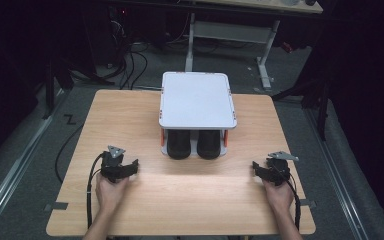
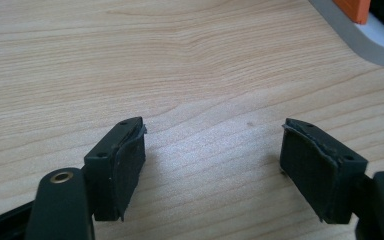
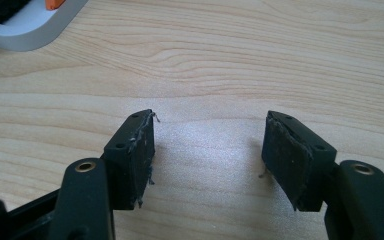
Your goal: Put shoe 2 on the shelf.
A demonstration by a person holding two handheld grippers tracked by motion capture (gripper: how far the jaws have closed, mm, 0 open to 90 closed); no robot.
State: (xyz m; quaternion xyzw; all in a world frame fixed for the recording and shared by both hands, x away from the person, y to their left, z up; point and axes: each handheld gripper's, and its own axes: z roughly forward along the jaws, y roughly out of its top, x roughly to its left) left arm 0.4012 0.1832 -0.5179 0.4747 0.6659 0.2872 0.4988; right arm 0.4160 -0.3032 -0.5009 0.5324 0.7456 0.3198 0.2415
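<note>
On the wooden table (image 1: 130,120) stands a white two-level rack (image 1: 197,100) with orange posts. Two black cylinders (image 1: 180,144) (image 1: 209,144) sit side by side on its lower shelf. A hand holds my left gripper (image 1: 121,160) at the front left of the table; in the left gripper view its jaws (image 2: 213,137) stand open over bare wood. Another hand holds my right gripper (image 1: 272,164) at the front right, and its jaws (image 3: 210,127) are open with nothing between them. A corner of the rack's grey base (image 2: 352,37) (image 3: 30,30) appears in both gripper views.
Cables trail from both grippers off the table's front edge. Beyond the table are a dark floor with cables (image 1: 130,60) and the white legs of another desk (image 1: 265,55). Bare wood lies between the two grippers and in front of the rack.
</note>
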